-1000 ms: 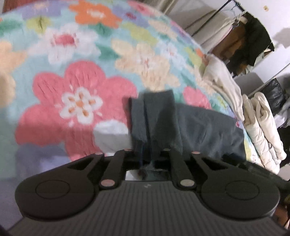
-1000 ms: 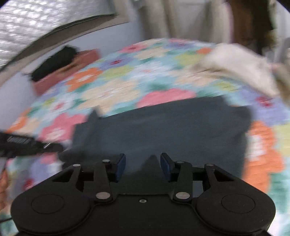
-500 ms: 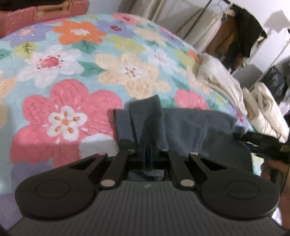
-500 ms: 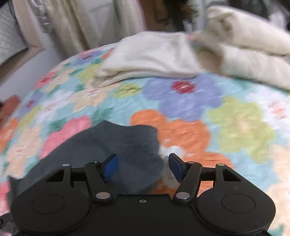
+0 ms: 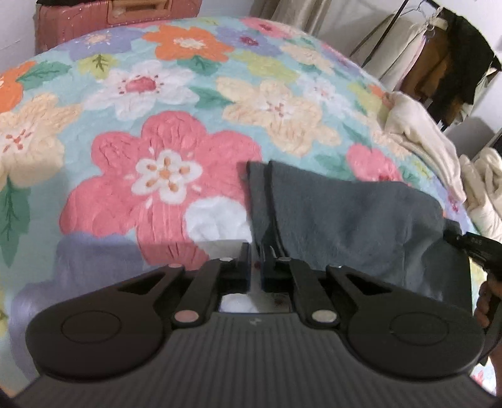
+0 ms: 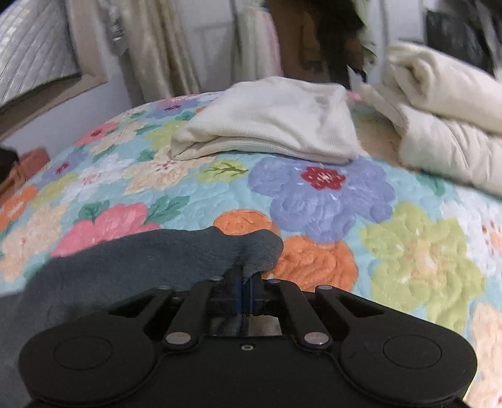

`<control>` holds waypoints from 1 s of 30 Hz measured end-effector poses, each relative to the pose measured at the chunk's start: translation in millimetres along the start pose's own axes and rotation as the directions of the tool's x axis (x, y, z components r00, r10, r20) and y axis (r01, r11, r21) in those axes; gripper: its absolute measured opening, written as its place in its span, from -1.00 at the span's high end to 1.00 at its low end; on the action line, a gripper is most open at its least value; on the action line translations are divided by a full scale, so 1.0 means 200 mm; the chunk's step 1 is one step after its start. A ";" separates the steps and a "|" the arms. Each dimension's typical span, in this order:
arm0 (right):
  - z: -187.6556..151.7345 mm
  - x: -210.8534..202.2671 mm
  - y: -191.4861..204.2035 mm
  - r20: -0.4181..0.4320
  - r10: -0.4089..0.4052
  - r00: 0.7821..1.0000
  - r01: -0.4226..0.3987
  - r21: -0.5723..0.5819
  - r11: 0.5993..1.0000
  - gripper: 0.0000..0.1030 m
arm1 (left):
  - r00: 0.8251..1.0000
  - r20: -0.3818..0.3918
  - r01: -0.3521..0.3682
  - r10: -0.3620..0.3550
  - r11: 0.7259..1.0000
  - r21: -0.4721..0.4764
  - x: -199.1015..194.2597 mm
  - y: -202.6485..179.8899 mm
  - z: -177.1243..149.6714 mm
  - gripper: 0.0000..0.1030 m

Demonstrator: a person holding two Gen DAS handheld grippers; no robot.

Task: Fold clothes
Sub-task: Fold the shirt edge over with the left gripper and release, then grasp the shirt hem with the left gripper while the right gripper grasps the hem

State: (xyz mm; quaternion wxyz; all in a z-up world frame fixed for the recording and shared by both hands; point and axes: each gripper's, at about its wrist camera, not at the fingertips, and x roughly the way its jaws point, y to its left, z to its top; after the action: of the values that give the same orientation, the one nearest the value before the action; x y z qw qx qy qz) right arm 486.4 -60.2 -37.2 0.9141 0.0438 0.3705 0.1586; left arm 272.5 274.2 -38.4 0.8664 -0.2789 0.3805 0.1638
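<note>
A dark grey garment point(image 5: 345, 213) lies spread on the floral quilt point(image 5: 163, 169), partly folded with a doubled edge at its left. My left gripper point(image 5: 256, 266) is shut on that left edge of the grey garment. In the right wrist view my right gripper point(image 6: 246, 293) is shut on the garment's point(image 6: 125, 266) right corner, which bunches up above the fingers. The right gripper also shows in the left wrist view point(image 5: 470, 243) at the garment's far right edge.
A folded cream garment point(image 6: 269, 122) lies on the quilt point(image 6: 408, 251) beyond the grey one. A bundled cream quilted jacket point(image 6: 439, 125) sits at the right. A clothes rack with hanging clothes point(image 5: 439, 59) and curtains stand behind the bed. A pink suitcase point(image 5: 116, 18) is at the far edge.
My right gripper swung from over the garment's middle to its right corner and closed on it. My left gripper stayed shut on the left edge and lowered toward the quilt.
</note>
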 end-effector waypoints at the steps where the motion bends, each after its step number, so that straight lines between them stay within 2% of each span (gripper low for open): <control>1: 0.00 -0.03 -0.02 -0.004 0.019 1.000 -0.019 0.045 0.999 0.58 | 1.000 -0.008 0.017 -0.017 1.000 -0.009 0.00 0.01 0.00 0.91; 2: -0.01 -0.09 -0.05 -0.003 0.031 1.000 -0.031 0.087 0.996 0.45 | 0.999 -0.018 0.035 -0.035 0.999 -0.031 0.00 0.04 0.01 0.91; 3: -0.02 -0.14 -0.06 0.001 0.047 0.999 -0.047 0.116 0.992 0.20 | 0.998 -0.021 0.050 -0.051 0.998 -0.045 0.00 0.04 0.01 0.91; 4: -0.04 -0.20 -0.07 0.007 0.068 0.998 -0.069 0.130 0.989 0.06 | 0.997 -0.024 0.065 -0.067 0.996 -0.058 0.01 0.05 0.01 0.90; 7: -0.12 -0.37 -0.08 -0.011 0.129 0.992 -0.126 0.129 0.984 -0.01 | 0.995 -0.026 0.092 -0.094 0.994 -0.067 0.00 0.05 0.02 0.83; 10: -0.22 -0.52 -0.10 -0.081 0.135 0.988 -0.130 0.068 0.989 -0.03 | 0.994 -0.026 0.107 -0.108 0.993 -0.045 -0.03 0.03 0.01 0.82; 12: -0.28 -0.65 -0.14 -0.105 0.143 0.984 -0.136 0.071 0.988 -0.03 | 0.993 -0.017 0.118 -0.119 0.993 -0.030 -0.09 0.01 -0.01 0.74; 13: -0.30 -0.72 -0.15 -0.109 0.154 0.982 -0.146 0.079 0.986 -0.03 | 0.992 -0.013 0.124 -0.124 0.992 -0.022 -0.12 -0.01 -0.02 0.65; 16: -0.39 -0.95 -0.19 -0.098 0.197 0.976 -0.187 0.101 0.977 -0.05 | 0.988 -0.015 0.154 -0.154 0.988 0.006 -0.23 -0.04 -0.10 0.13; 17: -0.42 -1.02 -0.19 -0.099 0.205 0.974 -0.195 0.101 0.976 -0.07 | 0.986 -0.022 0.168 -0.167 0.986 0.013 -0.26 -0.05 -0.13 0.08; 23: -0.66 -1.26 -0.16 -0.125 0.262 0.957 -0.255 0.071 0.964 -0.09 | 0.962 -0.166 0.227 -0.219 0.973 0.034 -0.35 -0.11 -0.44 0.07; 24: -0.70 -1.28 -0.15 -0.125 0.279 0.952 -0.270 0.085 0.959 -0.09 | 0.961 -0.178 0.223 -0.213 0.974 0.042 -0.37 -0.13 -0.48 0.06; 26: -0.78 -1.30 -0.13 -0.130 0.312 0.941 -0.298 0.119 0.947 -0.09 | 0.960 -0.201 0.212 -0.195 0.975 0.065 -0.43 -0.16 -0.56 -0.09; 30: -0.92 -1.32 -0.06 -0.165 0.336 0.927 -0.314 0.147 0.938 -0.09 | 0.968 -0.224 0.155 -0.117 0.975 0.158 -0.50 -0.18 -0.69 -0.15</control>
State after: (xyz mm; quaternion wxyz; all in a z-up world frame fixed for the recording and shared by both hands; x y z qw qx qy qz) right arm 183.9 -164.2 1.9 0.8319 0.1434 0.4514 0.2891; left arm 146.2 154.0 -26.0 0.8508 -0.2435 0.4640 0.0390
